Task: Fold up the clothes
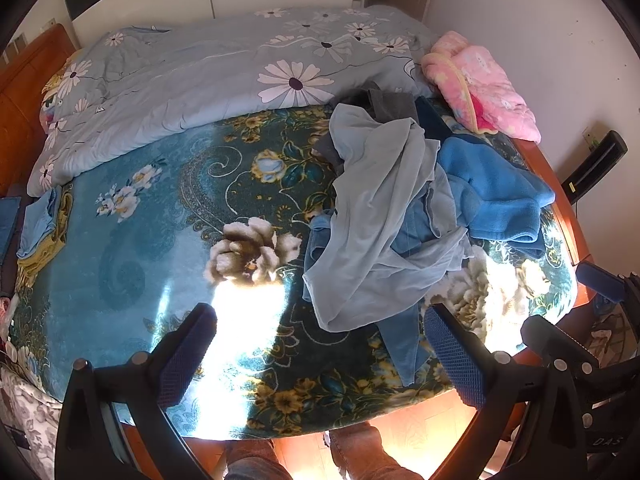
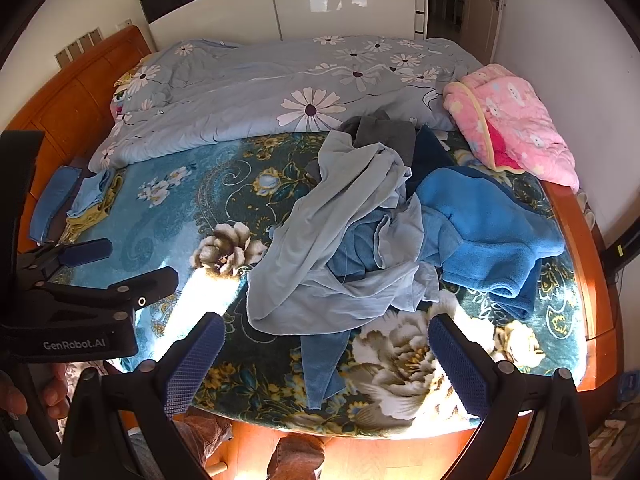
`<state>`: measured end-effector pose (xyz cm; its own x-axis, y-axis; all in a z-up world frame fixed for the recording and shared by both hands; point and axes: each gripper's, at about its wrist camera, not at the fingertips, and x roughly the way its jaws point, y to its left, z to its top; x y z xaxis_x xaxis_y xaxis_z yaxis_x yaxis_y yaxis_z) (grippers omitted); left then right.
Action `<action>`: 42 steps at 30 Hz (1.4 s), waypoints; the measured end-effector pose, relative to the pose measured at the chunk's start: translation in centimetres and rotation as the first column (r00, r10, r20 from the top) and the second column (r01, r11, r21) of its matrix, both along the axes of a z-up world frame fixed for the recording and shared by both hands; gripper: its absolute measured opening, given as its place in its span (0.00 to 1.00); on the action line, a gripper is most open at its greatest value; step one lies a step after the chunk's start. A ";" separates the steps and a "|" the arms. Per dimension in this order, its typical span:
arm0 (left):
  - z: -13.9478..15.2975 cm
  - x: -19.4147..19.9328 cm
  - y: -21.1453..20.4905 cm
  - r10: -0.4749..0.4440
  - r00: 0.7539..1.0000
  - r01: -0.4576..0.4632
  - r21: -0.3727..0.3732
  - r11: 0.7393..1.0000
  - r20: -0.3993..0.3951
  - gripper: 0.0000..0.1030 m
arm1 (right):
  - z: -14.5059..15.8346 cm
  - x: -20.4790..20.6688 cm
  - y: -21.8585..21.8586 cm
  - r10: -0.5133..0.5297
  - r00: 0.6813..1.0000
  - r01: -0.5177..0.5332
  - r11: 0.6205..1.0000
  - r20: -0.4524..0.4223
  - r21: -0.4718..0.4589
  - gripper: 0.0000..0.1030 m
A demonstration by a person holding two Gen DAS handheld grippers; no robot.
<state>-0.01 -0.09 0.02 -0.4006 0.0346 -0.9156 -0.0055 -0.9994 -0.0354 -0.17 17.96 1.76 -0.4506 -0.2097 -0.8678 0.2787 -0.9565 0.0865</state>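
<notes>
A heap of clothes lies on the teal floral bedspread [image 1: 140, 248] [image 2: 168, 216]. On top is a crumpled pale blue garment [image 1: 376, 208] [image 2: 320, 240]. A bright blue fleece [image 1: 496, 192] [image 2: 488, 224] lies to its right, with grey cloth [image 1: 384, 100] [image 2: 384, 132] behind. My left gripper [image 1: 320, 336] is open and empty above the bed's near edge, just short of the heap. My right gripper [image 2: 326, 344] is open and empty, in front of the heap. The left gripper also shows at the left of the right wrist view [image 2: 132, 264].
A daisy-print quilt [image 1: 224, 76] [image 2: 280, 92] is bunched at the back. A pink padded garment [image 1: 480, 84] [image 2: 516, 120] lies at the back right. A small folded blue and yellow pile [image 1: 40, 224] [image 2: 90, 200] sits at the left edge. The wooden bed frame [image 2: 576, 240] runs along the right.
</notes>
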 end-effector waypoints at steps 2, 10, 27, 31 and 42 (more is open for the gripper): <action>0.0 0.0 0.0 -0.001 1.000 0.001 -0.001 1.000 0.001 1.00 | 0.0 0.0 0.0 0.000 1.000 0.000 1.000 0.001 0.000 1.00; 0.0 0.0 -0.2 -0.005 1.000 0.005 -0.003 1.000 0.003 1.00 | 0.1 0.0 -0.3 -0.001 1.000 0.001 1.000 0.001 0.000 1.00; 0.2 -0.5 -0.1 0.000 1.000 0.000 -0.003 1.000 -0.001 1.00 | 0.4 -0.5 -0.6 0.010 1.000 -0.010 1.000 -0.008 0.003 1.00; 0.1 -0.6 -0.2 0.000 1.000 0.000 -0.003 1.000 -0.001 1.00 | 0.4 -0.7 -0.6 0.011 1.000 -0.011 1.000 -0.007 0.003 1.00; 0.1 -1.1 -0.1 0.003 1.000 -0.003 0.000 1.000 0.002 1.00 | 0.4 -1.2 -0.4 0.010 1.000 -0.010 1.000 -0.006 0.003 1.00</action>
<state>-1.16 -0.23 0.16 -0.3992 0.0331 -0.9163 -0.0023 -0.9994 -0.0351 -1.34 17.53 2.18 -0.4535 -0.2122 -0.8656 0.2891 -0.9537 0.0824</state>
